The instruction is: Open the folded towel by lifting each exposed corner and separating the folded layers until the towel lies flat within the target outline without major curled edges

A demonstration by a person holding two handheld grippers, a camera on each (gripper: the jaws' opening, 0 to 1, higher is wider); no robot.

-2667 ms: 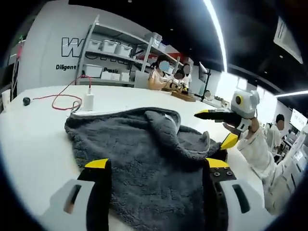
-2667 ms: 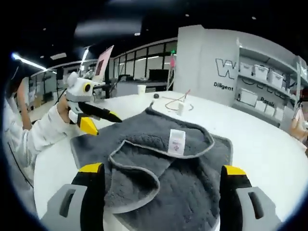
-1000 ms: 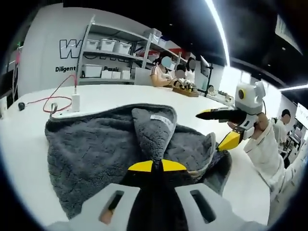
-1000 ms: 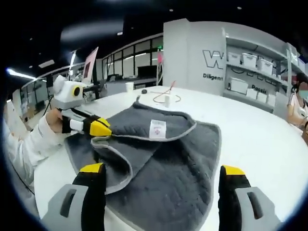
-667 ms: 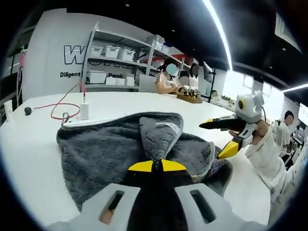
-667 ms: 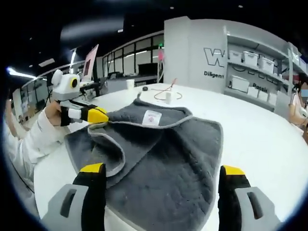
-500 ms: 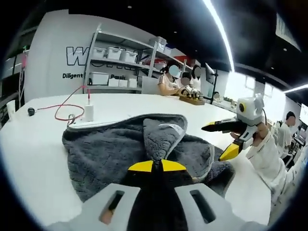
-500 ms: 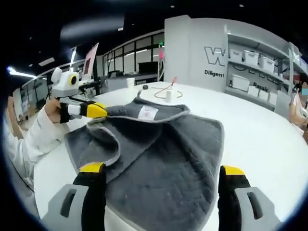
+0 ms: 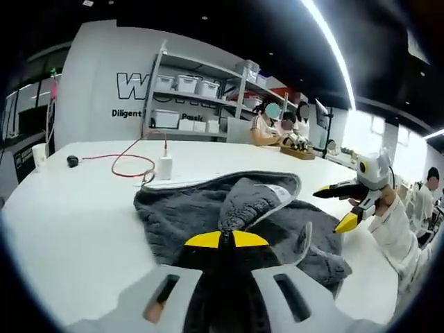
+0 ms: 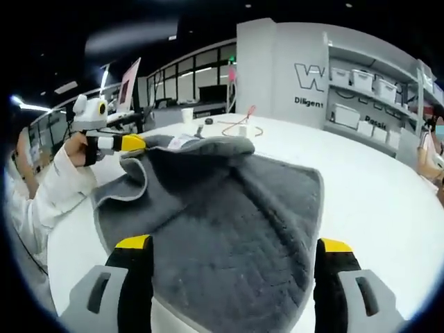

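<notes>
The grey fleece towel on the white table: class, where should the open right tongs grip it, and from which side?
Grip the grey fleece towel at its pale-trimmed near edge, between the right tongs, coming in low from the table edge. That hem lies flat and exposed there, while the left tongs hold the far corner raised.
</notes>
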